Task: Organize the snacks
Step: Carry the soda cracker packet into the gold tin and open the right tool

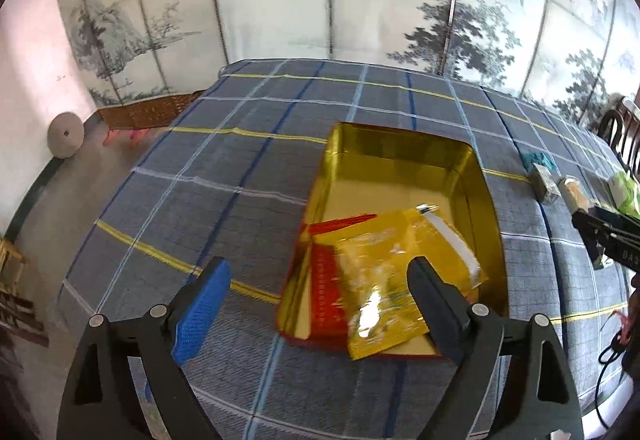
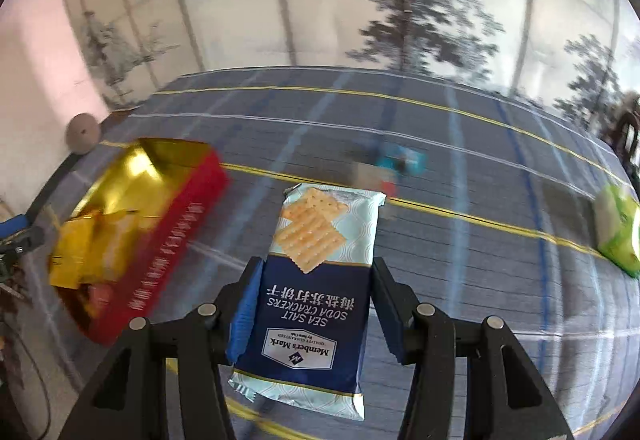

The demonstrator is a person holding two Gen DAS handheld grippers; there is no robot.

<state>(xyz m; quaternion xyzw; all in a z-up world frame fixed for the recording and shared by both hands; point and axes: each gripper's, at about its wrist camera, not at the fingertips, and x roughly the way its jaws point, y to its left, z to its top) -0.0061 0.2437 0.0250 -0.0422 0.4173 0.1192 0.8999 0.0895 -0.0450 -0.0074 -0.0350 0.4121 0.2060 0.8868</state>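
Sitting on the plaid counter (image 1: pixel 248 176), the open tin (image 1: pixel 400 160) shows a gold inside and red outer walls; in it lie a yellow snack bag (image 1: pixel 380 280) over a red packet (image 1: pixel 326 292), both at the near end, the far end bare. In the right wrist view the same tin (image 2: pixel 176 240) lies far left, its long red side facing the camera, blurred by motion.

Right of the tin in the left wrist view, a few small packets (image 1: pixel 546 184) lie near the counter's right edge, with a green bag (image 1: pixel 624 192) beyond them. The right wrist view shows a blurred teal packet (image 2: pixel 404 160) at the middle far side and the green bag (image 2: pixel 616 232) at the far right.

The left claw (image 1: pixel 320 288) hangs spread wide and released above the tin's near left edge, its right finger over the yellow bag, holding nothing. The right claw (image 2: pixel 316 296) is clenched on a cracker pack (image 2: pixel 316 280), gripping its dark blue half by both long sides; the pale end with the cracker picture points away, and the pack is to the right of the tin.
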